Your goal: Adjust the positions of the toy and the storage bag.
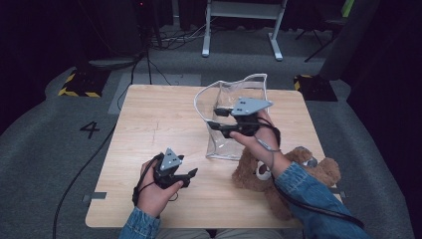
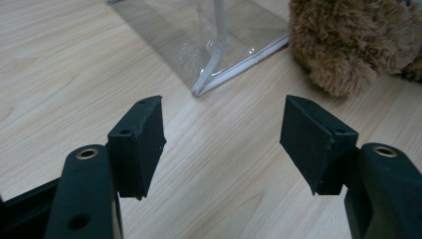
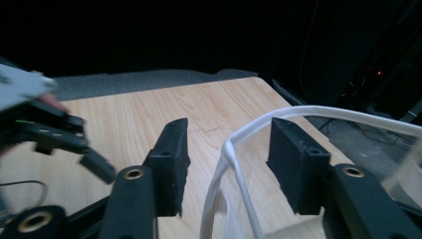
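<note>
My right gripper point(image 3: 226, 164) jaws are standing apart around the white rim of the clear bag point(image 1: 230, 119) on the desk point(image 1: 149, 124), my left gripper point(image 2: 224, 144) jaws are hanging open over bare wood, so the floppy rim could be slipping out and the bag tipping onto the teddy bear point(image 1: 303, 174).

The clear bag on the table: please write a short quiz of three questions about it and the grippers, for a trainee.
1. True or false: the teddy bear lies inside the clear bag.
2. Which gripper has the bag's white rim between its fingers? A) left B) right
3. What lies under the left gripper?

Key: 1. False; it lies on the table beside the bag. 2. B; the right gripper is open around the rim. 3. Bare wooden table.
</note>
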The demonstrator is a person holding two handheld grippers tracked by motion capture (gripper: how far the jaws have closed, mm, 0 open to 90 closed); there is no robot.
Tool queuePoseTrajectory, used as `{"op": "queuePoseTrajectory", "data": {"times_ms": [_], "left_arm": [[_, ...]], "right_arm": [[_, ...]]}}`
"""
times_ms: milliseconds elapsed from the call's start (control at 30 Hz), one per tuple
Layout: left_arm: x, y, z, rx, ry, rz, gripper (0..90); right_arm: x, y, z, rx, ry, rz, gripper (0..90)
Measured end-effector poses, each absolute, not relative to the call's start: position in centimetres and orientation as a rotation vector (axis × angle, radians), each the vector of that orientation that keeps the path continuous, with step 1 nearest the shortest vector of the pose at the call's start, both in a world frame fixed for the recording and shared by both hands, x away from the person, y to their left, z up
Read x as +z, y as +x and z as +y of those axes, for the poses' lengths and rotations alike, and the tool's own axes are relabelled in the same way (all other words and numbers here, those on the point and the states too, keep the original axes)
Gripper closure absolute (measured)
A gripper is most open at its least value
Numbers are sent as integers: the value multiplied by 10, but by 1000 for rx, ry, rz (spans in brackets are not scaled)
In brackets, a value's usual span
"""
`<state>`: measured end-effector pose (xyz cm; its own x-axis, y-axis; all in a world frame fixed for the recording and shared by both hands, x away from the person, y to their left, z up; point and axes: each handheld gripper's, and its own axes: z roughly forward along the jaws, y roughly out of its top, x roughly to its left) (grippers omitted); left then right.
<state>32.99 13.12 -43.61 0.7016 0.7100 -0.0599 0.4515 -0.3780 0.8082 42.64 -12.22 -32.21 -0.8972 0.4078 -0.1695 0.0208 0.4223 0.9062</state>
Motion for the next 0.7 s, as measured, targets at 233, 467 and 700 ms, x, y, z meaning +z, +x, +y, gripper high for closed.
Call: {"op": "queuePoseTrajectory", "data": {"times_ms": [233,467,700], "left_arm": [[-433,348,113,363,2014,869,345],[-431,375,86,344,2030,856,396],[-434,401,73,360,2000,880,469]], "right_arm": [[-316,402,-198,1472,554,2219,478],[-341,394,-255,1331,795,2230,514],[-378,405,-258,1263,921,2307,499]]}}
